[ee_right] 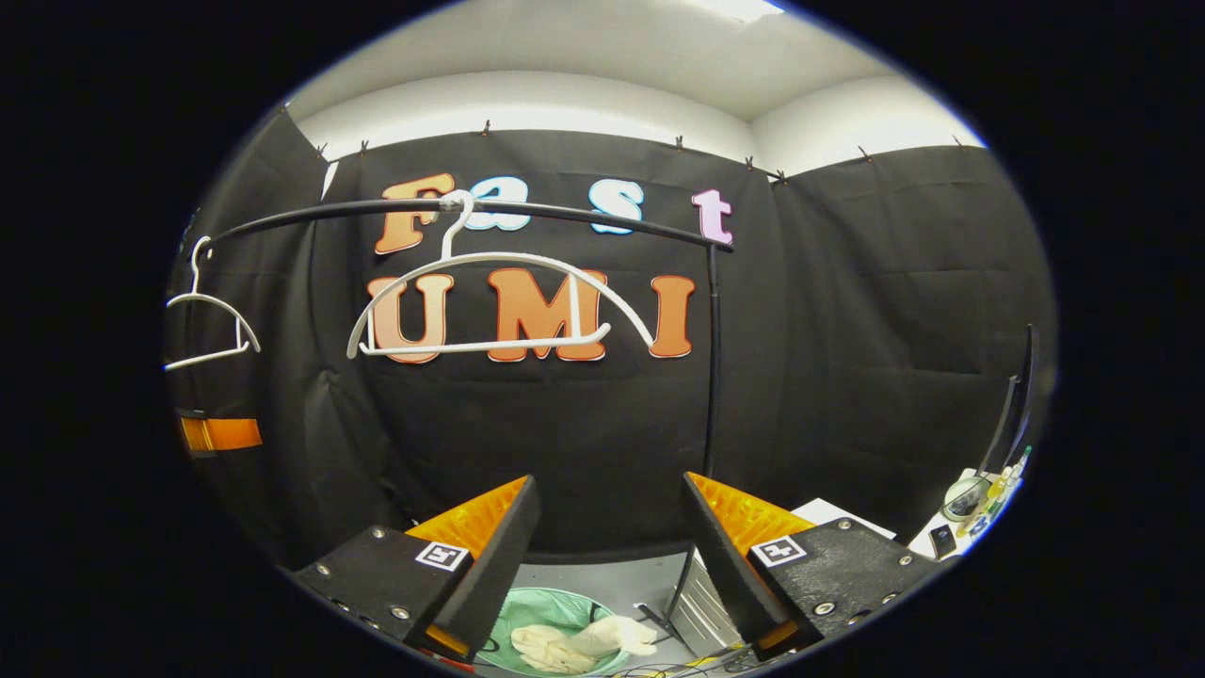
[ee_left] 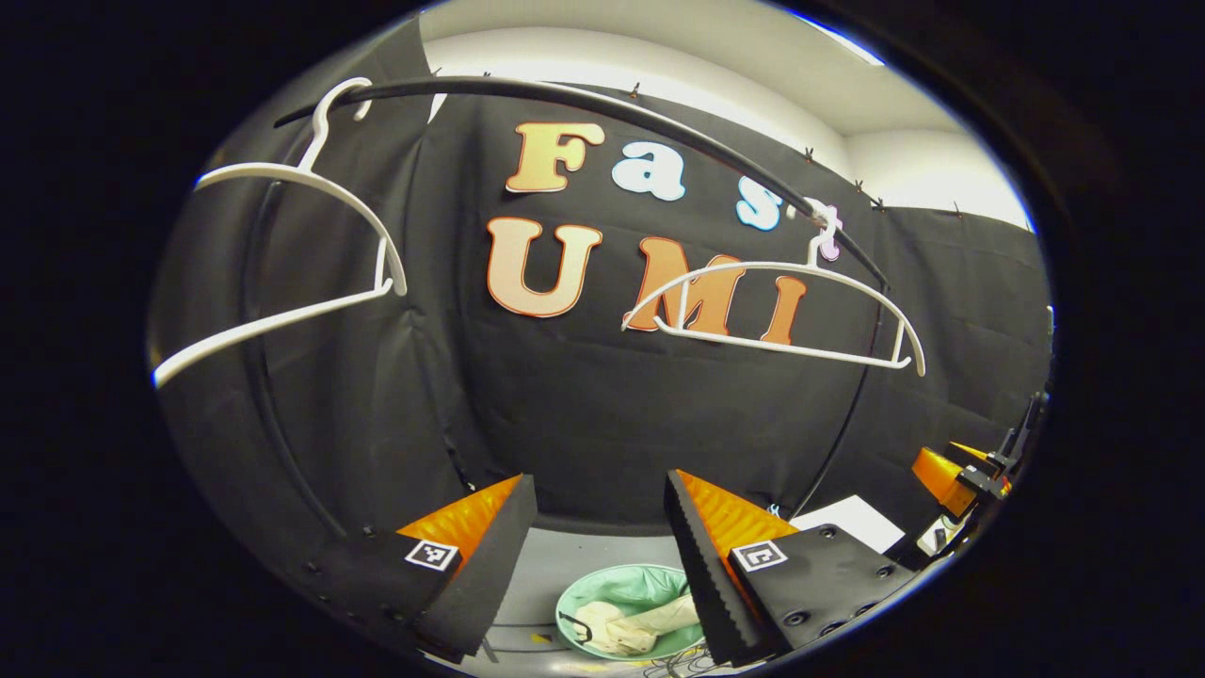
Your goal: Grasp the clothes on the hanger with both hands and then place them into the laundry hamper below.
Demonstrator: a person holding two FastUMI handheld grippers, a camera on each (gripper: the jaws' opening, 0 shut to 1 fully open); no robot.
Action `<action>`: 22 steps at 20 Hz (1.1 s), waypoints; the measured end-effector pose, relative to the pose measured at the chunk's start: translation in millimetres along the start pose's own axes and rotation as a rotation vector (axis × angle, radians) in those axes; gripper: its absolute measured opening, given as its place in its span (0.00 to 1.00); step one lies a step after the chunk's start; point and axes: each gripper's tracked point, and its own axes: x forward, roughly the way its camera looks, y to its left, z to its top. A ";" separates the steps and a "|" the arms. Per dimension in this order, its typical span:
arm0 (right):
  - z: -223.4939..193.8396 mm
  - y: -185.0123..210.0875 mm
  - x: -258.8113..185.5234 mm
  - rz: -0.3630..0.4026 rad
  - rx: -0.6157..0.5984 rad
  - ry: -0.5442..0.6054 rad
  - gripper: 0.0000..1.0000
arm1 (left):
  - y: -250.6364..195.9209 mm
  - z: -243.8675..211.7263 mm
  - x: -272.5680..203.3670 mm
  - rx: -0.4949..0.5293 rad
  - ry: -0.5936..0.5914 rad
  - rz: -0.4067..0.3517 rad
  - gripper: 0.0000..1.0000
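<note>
Clothes (ee_left: pixel 631 621) lay in the hamper (ee_left: pixel 602 589) below my wide-open, empty left gripper (ee_left: pixel 602 556) and right gripper (ee_right: pixel 612 556); descending further risked snagging them.

A recording booth: black cloth walls (ee_right: pixel 847 311), a garment rail (ee_right: pixel 527 209), 2 bare hangers (ee_left: pixel 781 315).

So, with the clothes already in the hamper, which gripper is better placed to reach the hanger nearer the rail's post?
Right, probably. In the right gripper view that hanger hangs almost straight ahead above the open right gripper; from the left gripper it sits off to the right.
</note>
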 end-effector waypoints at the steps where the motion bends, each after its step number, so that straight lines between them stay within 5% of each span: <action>1: -1.2 -0.9 0.2 -0.002 0.002 0.002 0.94 | -2.9 1.7 -0.1 -0.002 -0.012 -0.006 0.90; 22: -27.0 -11.6 -3.8 -0.016 0.021 0.063 0.94 | -3.9 -23.7 1.4 0.044 0.030 0.009 0.90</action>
